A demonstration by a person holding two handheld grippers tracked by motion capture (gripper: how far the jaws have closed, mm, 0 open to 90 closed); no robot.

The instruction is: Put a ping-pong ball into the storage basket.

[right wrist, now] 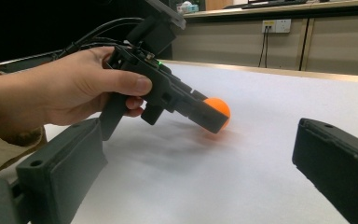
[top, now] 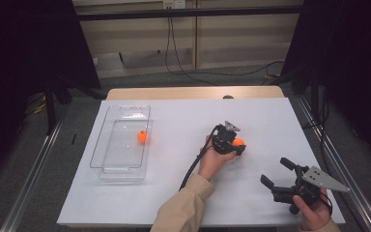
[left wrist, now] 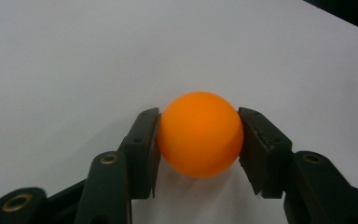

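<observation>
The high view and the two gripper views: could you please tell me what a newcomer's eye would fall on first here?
First, the orange ball near the middle of the white table, pinched between the fingers of the left gripper. Next, a second orange ball lying in the clear tray at the table's left. The right gripper waits open near the front right corner, holding nothing.

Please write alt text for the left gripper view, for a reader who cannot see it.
An orange ball sits clamped between the two black jaws of the left gripper, which rise from the bottom of the picture and press on its left and right sides. Behind it stretches a plain white table surface.
</observation>
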